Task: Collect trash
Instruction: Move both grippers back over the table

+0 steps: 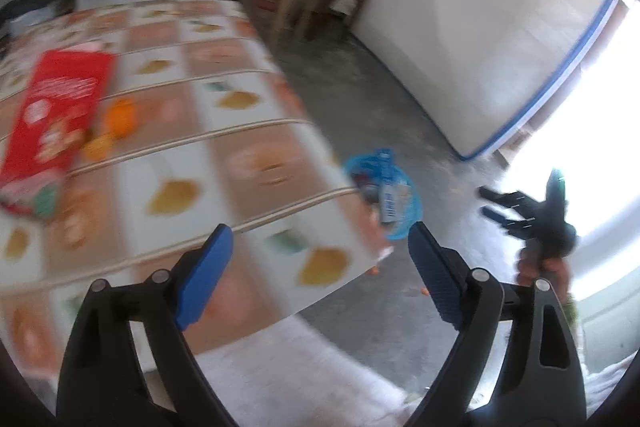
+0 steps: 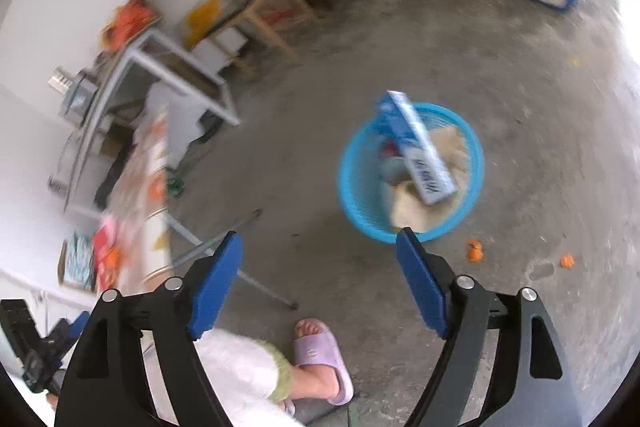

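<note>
Both grippers are spread wide with nothing between the pads: the right gripper (image 2: pixel 318 279) hangs over the floor, and the blue-and-white carton (image 2: pixel 418 151) sits tilted in the blue basket (image 2: pixel 352 183) at centre right. The left gripper (image 1: pixel 320 275) is above the table (image 1: pixel 248 131) edge; a red box (image 1: pixel 56 111) lies at left.

Blue basket (image 1: pixel 404 195) beyond the left jaws half hidden behind the surface (image 1: pixel 240 163) edge, tablecloth pattern smeared by blur, red packet (image 1: pixel 56 115) print unreadable, blue carton (image 2: pixel 420 151) lettering ahead of the right jaws too blurred to read
</note>
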`<state>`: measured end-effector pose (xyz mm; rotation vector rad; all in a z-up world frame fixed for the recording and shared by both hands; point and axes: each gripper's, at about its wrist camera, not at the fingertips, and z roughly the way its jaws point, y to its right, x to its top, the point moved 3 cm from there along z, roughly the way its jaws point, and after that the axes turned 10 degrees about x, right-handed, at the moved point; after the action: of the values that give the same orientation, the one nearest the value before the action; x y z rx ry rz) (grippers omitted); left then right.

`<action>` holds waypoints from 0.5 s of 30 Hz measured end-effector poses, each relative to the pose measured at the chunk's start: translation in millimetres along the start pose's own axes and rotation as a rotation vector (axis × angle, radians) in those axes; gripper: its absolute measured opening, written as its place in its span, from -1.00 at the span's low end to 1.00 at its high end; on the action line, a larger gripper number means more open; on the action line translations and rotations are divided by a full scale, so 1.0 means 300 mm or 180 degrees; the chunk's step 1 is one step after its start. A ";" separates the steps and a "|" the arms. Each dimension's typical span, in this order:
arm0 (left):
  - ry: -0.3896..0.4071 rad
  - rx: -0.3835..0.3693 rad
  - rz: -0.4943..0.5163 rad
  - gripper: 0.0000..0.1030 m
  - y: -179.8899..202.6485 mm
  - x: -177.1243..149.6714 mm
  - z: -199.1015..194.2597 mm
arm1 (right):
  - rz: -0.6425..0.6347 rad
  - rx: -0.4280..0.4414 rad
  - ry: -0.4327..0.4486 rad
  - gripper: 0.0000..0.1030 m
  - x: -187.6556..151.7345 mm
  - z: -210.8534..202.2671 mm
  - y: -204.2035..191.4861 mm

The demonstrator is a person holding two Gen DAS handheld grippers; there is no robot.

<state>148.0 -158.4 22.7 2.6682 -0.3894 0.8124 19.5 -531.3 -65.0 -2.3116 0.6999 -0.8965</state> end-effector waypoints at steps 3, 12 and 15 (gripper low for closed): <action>0.0191 0.0344 -0.0189 0.72 -0.128 -0.052 -0.093 | -0.0335 0.0046 -0.0004 0.60 0.004 0.002 -0.173; 0.0462 0.0687 -0.0660 0.73 -0.408 -0.149 -0.252 | -0.1650 0.0190 -0.0202 0.86 -0.129 0.125 -0.845; 0.0500 0.0770 -0.0701 0.73 -0.450 -0.180 -0.256 | -0.1969 0.0109 -0.0341 0.87 -0.209 0.189 -0.996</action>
<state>114.1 2.5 21.5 2.7727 0.0448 1.0467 99.0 -262.4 68.6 -2.5598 -0.0966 -1.0153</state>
